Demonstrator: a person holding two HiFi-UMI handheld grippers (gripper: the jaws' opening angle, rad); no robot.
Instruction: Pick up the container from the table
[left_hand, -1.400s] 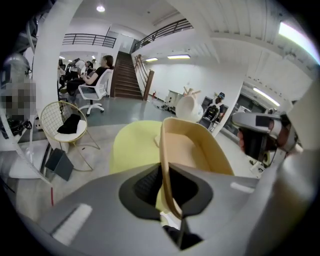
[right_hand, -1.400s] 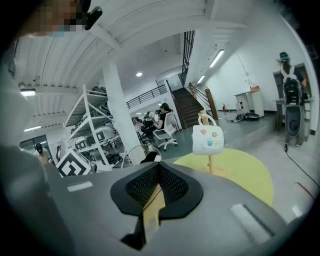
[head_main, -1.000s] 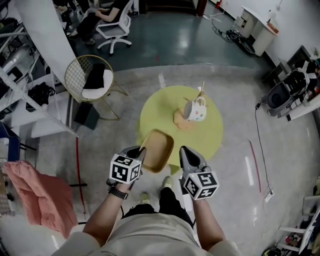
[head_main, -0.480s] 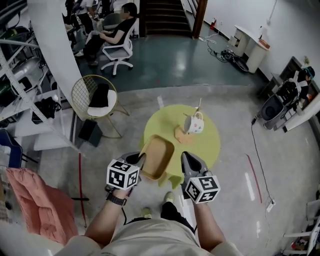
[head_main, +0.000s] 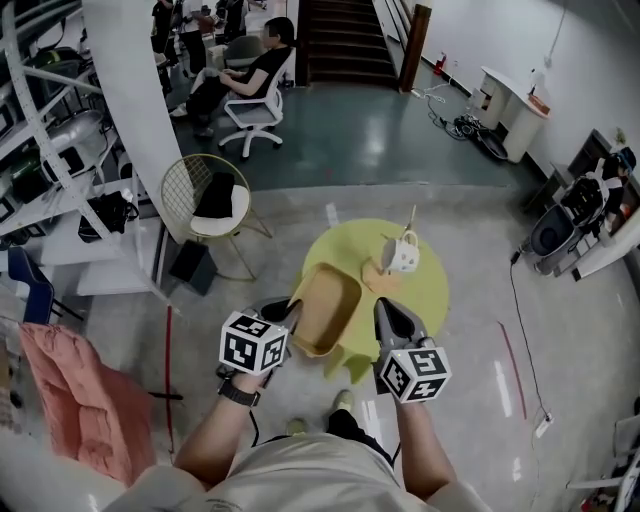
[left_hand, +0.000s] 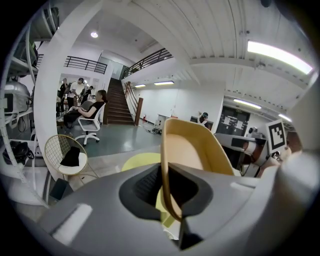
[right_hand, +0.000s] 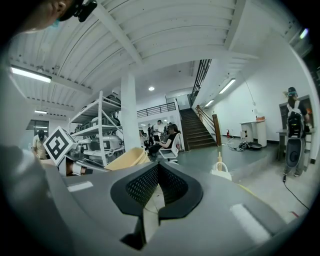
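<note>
A tan oblong container (head_main: 325, 308) hangs tilted over the near left edge of the round yellow table (head_main: 425, 300). My left gripper (head_main: 290, 312) is shut on its rim. In the left gripper view the rim runs down between the jaws (left_hand: 167, 187) and the container (left_hand: 195, 147) stands up ahead of them. My right gripper (head_main: 386, 312) is just right of the container, apart from it, jaws together on nothing. In the right gripper view (right_hand: 157, 187) the container (right_hand: 127, 159) shows at the left.
A white dotted mug (head_main: 403, 252) with a stick in it stands on the table beside a flat orange piece (head_main: 381, 280). A wire chair (head_main: 215, 200) stands to the left, with a pink cloth (head_main: 70, 400) nearer. A white column (head_main: 130, 100) and shelving stand at the far left.
The head view has tilted up and shifted, so the table sits further right in the picture. The container stays held in my left gripper. Both grippers keep their places beside it.
</note>
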